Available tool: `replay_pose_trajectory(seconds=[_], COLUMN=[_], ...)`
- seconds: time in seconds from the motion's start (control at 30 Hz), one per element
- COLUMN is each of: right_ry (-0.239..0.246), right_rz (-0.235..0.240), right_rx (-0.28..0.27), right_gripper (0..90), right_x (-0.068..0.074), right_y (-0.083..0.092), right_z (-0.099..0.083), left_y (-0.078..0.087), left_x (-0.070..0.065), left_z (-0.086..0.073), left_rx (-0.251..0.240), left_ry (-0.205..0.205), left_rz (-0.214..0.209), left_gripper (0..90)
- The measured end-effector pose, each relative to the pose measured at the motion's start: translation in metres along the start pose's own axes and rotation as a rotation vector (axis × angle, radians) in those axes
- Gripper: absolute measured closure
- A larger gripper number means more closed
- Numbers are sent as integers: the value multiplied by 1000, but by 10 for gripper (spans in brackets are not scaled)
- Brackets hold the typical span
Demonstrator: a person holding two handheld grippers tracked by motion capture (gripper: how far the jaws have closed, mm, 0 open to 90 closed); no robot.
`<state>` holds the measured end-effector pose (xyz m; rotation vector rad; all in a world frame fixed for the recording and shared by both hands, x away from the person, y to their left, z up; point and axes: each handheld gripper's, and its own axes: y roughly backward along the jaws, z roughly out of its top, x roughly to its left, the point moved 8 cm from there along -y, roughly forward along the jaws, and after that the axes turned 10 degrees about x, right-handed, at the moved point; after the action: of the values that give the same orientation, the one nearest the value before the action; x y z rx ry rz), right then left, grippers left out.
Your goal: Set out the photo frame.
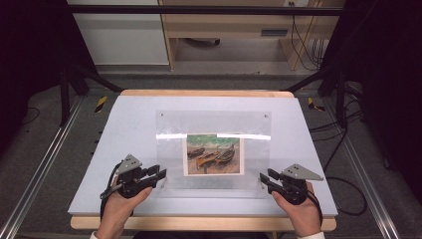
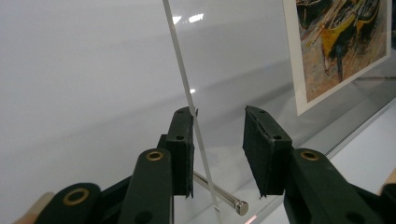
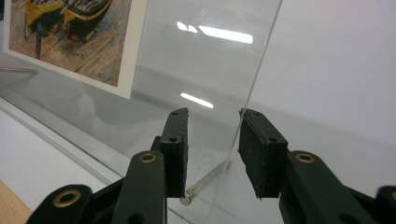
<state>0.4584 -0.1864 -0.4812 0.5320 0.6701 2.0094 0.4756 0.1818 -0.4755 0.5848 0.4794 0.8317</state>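
High view: a clear acrylic frame (image 1: 214,149) holding a boat print (image 1: 214,155) lies on the white bench (image 1: 129,124), its upper sheet tilted up. The left gripper (image 1: 160,174) sits at the frame's near left corner, the right gripper (image 1: 264,179) at its near right corner, each held in a hand. Left gripper view: the sheet's edge (image 2: 187,93) runs between the jaws, touching the left pad while the right pad stands clear, so the jaws are released, not clamped. A metal pin (image 2: 224,198) lies just under the sheet near the corner; the print shows at upper right. Right gripper view: the sheet's edge (image 3: 254,93) passes between the jaws close to the right pad, the left pad apart; no grasp. A second pin (image 3: 205,184) lies below.
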Motion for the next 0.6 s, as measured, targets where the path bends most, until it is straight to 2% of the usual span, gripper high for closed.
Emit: replay_pose_trajectory(seconds=[0.4,0.43,0.6], right_ry=[-4,-7,-7], right_rz=[-6,-5,-4], right_rx=[0,0,3], right_gripper=[688,692,704], right_x=[2,2,3], right_y=[5,5,6], right_z=[-7,-7,-9], left_y=[4,4,5], left_x=[-3,-6,-7], left_z=[-6,-8,-9], left_rx=[-1,9,13], left_ry=[-11,12,8], left_rz=[7,-17,-12], left_gripper=[666,668,676])
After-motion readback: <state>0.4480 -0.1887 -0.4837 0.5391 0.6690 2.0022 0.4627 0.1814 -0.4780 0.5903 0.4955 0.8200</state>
